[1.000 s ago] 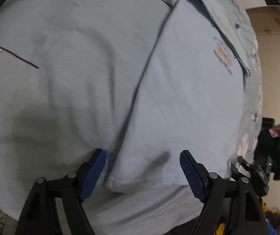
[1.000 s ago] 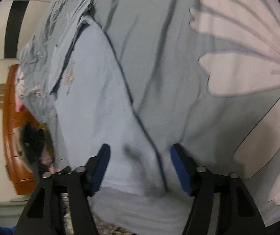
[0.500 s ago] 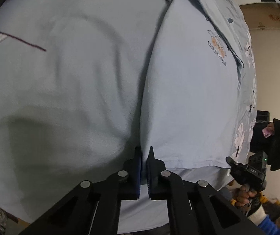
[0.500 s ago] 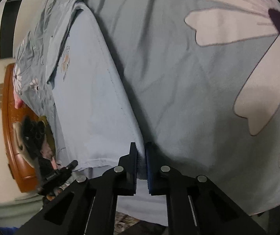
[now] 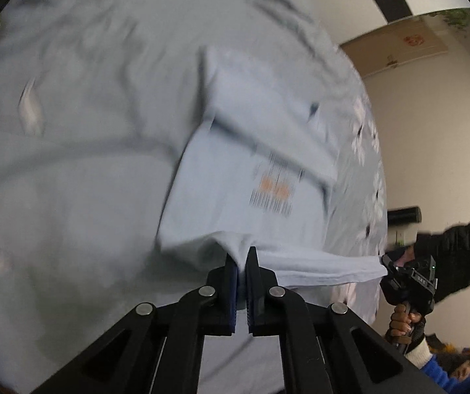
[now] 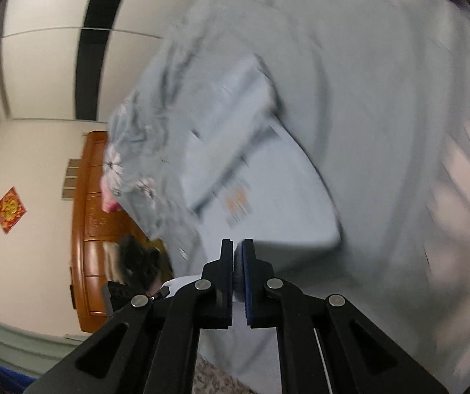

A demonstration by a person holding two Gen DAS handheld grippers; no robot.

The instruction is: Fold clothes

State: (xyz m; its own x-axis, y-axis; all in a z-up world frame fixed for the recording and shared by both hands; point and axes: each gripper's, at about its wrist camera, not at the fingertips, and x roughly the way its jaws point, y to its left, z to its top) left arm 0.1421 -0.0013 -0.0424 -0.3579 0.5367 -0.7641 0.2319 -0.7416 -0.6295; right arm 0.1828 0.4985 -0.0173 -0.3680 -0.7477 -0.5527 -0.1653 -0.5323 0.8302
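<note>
Your left gripper is clenched on the near hem of the pale blue T-shirt; fabric bunches visibly between the pads. In that view the hem runs taut off to the right, to your right gripper at the other corner, so you're pinching both bottom corners and have the edge lifted. That reads as the setup for carrying the hem up over the body, probably a bottom-to-top fold.

In its own camera, the right gripper has its jaws nearly together with pale cloth in the gap, so it's gripping the same hem. The pinch is harder to read here than on the left.

The shirt's far part lies on the grey-blue floral bedspread, printed logo facing up and a sleeve or side panel already folded across above it. Spread flat like that, the lower half can land squarely on top.

Hard to make out: both views are motion-blurred, so logo text, seams and collar are unreadable. I can't tell how much of the shirt is off the bed. The neckline end is lost in the smear. Gripper bodies cover the hem just beneath them. Beyond the bed, a wooden cabinet stands against the wall.
</note>
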